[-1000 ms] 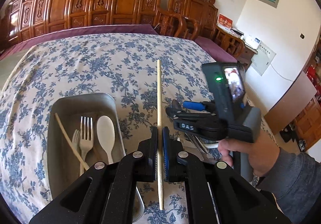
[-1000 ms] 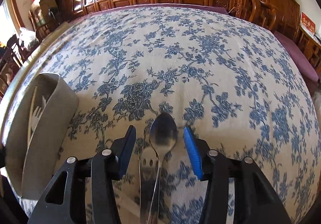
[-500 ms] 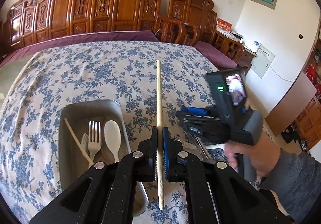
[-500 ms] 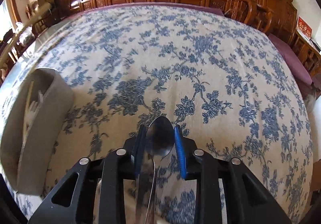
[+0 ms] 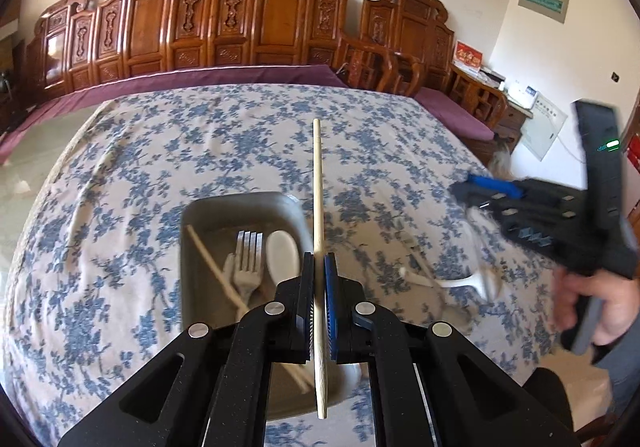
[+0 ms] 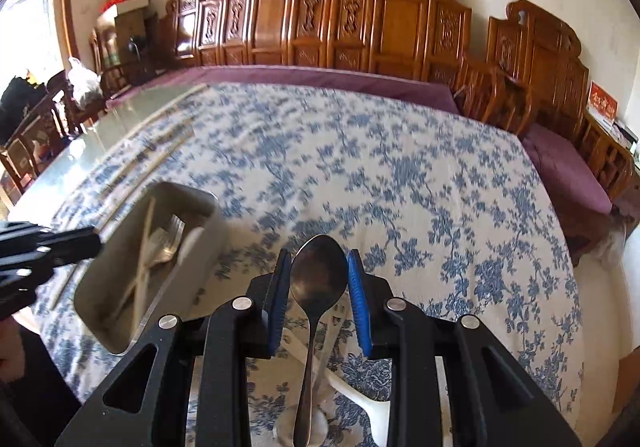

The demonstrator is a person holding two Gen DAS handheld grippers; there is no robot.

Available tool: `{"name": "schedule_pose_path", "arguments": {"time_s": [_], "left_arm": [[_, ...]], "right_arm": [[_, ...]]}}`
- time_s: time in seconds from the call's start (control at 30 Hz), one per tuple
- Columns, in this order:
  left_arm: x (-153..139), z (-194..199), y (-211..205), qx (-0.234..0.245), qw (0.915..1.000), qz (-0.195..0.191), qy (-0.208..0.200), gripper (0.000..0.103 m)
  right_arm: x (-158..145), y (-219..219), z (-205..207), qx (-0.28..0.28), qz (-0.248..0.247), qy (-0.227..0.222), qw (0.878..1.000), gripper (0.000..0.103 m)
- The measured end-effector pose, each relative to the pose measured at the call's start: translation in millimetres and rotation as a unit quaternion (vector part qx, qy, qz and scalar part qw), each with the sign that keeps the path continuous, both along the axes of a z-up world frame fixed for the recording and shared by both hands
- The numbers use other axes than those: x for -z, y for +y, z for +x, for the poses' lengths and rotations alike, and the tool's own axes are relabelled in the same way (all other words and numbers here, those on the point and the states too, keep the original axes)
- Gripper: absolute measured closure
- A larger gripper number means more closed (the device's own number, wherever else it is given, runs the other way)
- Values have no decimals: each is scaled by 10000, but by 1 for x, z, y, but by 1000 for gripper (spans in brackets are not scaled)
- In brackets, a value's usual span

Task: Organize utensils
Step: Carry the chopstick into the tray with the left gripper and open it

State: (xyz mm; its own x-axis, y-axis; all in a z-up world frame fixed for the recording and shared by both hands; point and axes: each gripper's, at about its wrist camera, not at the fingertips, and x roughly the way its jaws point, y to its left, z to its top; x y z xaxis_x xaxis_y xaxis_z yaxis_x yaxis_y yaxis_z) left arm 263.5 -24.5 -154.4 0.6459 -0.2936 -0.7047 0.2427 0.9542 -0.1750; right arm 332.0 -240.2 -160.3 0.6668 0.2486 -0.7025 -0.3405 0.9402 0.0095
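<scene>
Tablecloth (image 6: 420,183): printed woven cloth, matt, blue floral on cream. Tray (image 5: 224,215): grey, dull satin finish, probably metal. Spoon (image 6: 318,275): polished metal, glossy. Chopstick (image 5: 318,187): pale wood or bamboo, smooth, unvarnished. Fork (image 5: 249,259): metal, brushed. White spoon (image 5: 283,253): smooth, plastic or ceramic; blur prevents confirmation. Chairs (image 6: 400,19): carved, lacquered wood.

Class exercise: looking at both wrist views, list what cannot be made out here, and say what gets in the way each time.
- Left wrist view: the right gripper is motion-blurred; its jaws are unreadable.
- Left wrist view: the near end of the tray sits behind the left gripper, which clamps a chopstick.
- Right wrist view: utensils under the metal spoon are hidden by the gripper body.
</scene>
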Motion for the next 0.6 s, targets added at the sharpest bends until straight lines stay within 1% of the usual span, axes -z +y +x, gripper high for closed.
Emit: {"name": "schedule_pose_path", "arguments": {"time_s": [0.17,0.27,0.4,0.53,0.6], "left_arm": [[15,8,8,3,9996,68,274,99],[35,17,11,-16,9985,94,542,99],[56,26,15,-142,9965,162,803,99],[69,33,19,-203,9946,114,1013,99],[73,35,18,-197,9941,155,1059,99]], "right_arm": [[-13,15,-10,-162,29,-147,9998,72],[-16,25,-13,-265,35,-174,9995,72],[-18,39,-14,-394,76,-186,9990,72],[-21,48,-18,-498,85,-205,9985,72],[-23,52,-19,-537,89,-201,9983,72]]}}
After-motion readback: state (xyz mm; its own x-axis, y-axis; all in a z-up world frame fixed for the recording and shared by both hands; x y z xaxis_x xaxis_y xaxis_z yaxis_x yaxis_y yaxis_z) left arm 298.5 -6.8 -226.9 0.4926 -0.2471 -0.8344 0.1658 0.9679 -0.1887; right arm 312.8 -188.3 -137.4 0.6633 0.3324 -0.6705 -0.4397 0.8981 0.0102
